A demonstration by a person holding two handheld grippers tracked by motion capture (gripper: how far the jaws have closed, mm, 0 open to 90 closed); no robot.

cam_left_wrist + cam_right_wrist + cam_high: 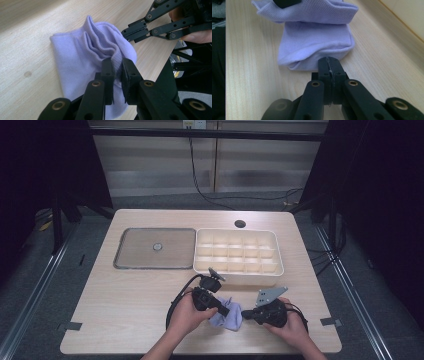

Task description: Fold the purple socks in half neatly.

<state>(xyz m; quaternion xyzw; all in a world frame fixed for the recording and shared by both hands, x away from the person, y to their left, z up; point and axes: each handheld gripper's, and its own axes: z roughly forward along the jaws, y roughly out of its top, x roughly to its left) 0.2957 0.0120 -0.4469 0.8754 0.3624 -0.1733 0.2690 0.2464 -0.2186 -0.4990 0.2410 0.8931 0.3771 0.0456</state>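
Near the front edge of the table there's one lilac sock, bunched up between two grippers. The left gripper is pinching a fold of it; the right gripper is clamped tight at the sock's edge, can't tell if any fabric's caught. Behind sit one compartment tray and one flat lid. The sock's far end is cut off in the right gripper view.
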